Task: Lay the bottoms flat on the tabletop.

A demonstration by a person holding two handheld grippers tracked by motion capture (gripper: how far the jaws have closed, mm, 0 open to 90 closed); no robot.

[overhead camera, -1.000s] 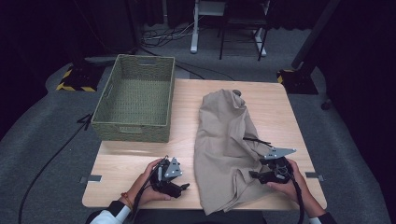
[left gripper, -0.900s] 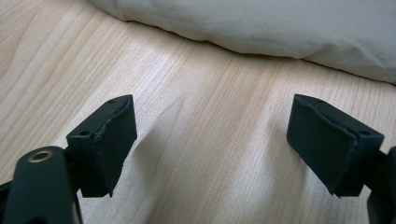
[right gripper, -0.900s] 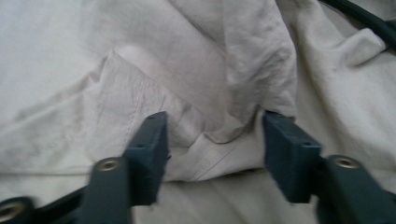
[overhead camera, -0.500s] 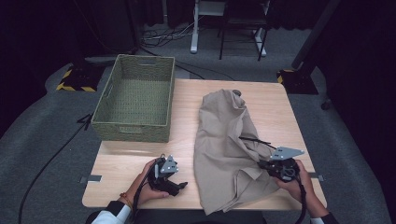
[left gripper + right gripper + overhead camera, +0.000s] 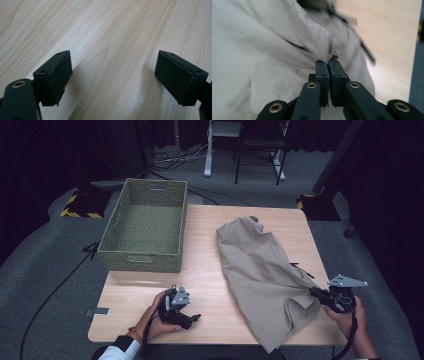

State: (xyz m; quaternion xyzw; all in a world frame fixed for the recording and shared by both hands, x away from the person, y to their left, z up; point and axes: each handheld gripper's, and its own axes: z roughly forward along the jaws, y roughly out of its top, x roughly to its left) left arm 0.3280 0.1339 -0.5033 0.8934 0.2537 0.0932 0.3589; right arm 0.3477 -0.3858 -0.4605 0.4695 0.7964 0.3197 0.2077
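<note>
one desk (image 5: 210, 270) of pale wood carries two things: one woven basket (image 5: 145, 232) at its far left and one beige garment (image 5: 265, 270) spread down its right half, the near end hanging just over the near edge. the basket and the garment lie well apart, with bare wood between them. there are two tools, one in each of the person's two hands. the right tool (image 5: 316, 293) sits at the near right side of the garment, by the desk's right edge; its jaws have just been closing and now stand pressed together on a pinched fold of the garment's hem, which the right gripper view shows bunched up between the two black pads (image 5: 322, 72) at the right tool (image 5: 329, 63). one thin dark strap or cord (image 5: 300, 268) lies on the cloth near that grip; what it is cannot be told. the left tool (image 5: 192, 318) rests near the desk's front edge, left of the garment and apart from it, held in the left hand (image 5: 157, 317). in the left gripper view the left tool (image 5: 113, 75) has its two jaws spread wide with nothing between them but bare wood grain.
</note>
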